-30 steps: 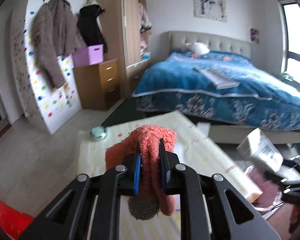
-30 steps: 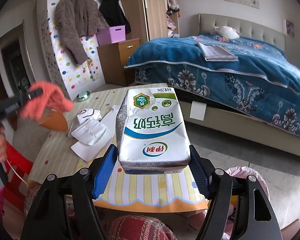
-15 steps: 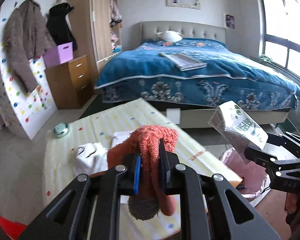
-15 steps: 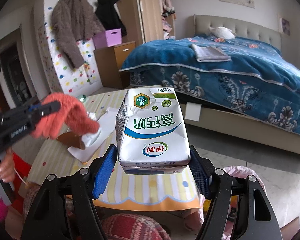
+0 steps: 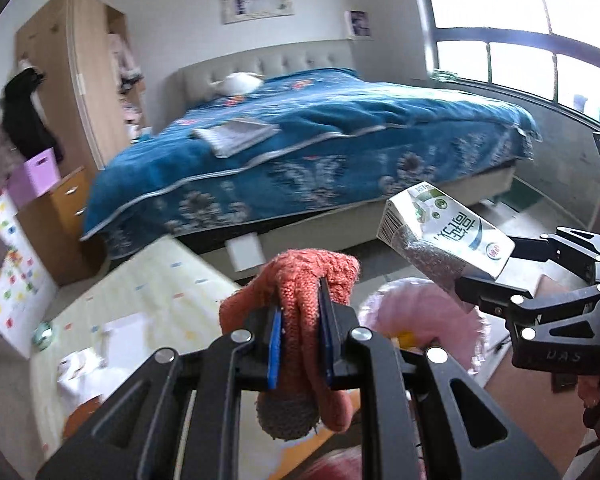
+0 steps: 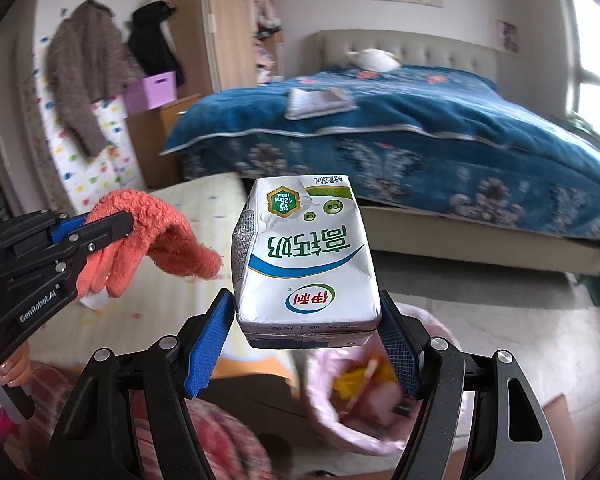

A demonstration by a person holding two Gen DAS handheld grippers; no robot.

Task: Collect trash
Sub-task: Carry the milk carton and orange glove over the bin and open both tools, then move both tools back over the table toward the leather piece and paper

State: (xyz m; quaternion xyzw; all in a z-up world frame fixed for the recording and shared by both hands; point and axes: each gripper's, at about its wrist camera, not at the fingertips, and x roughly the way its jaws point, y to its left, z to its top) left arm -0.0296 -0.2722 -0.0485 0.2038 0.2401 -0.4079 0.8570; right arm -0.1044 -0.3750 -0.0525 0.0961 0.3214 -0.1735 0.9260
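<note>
The milk carton (image 6: 306, 258) is a white box with green and blue bands, a red-and-green logo and upside-down print. Its top corners are dented and its left side panel is creased. It sits at the centre of the right wrist view. The right gripper (image 6: 307, 322) pinches its lower end, one blue pad pressed on each side, jaws set wide. In the left wrist view the same carton (image 5: 444, 236) appears at centre right, tilted, held up in the air.

The orange knitted glove (image 5: 312, 308) hangs limp, its fingers drooping and its grey cuff at the bottom. The left gripper (image 5: 300, 344) holds it with jaws nearly together, the fabric squeezed between the blue pads. In the right wrist view the glove (image 6: 148, 240) is at centre left, above the table.

Surroundings:
- A pink trash bag (image 6: 340, 404) is open at lower centre right of the right wrist view, directly below the carton. Yellow and pink scraps lie inside.
- A table with a yellow striped cloth (image 5: 148, 304) fills the lower left of the left wrist view. White paper scraps (image 5: 120, 330) lie on it.
- A bed with a blue cover (image 5: 320, 152) runs across the middle of the frame.
- A wooden wardrobe (image 5: 72, 80) stands at upper left.

Nothing lies between the carton and the bag opening.
</note>
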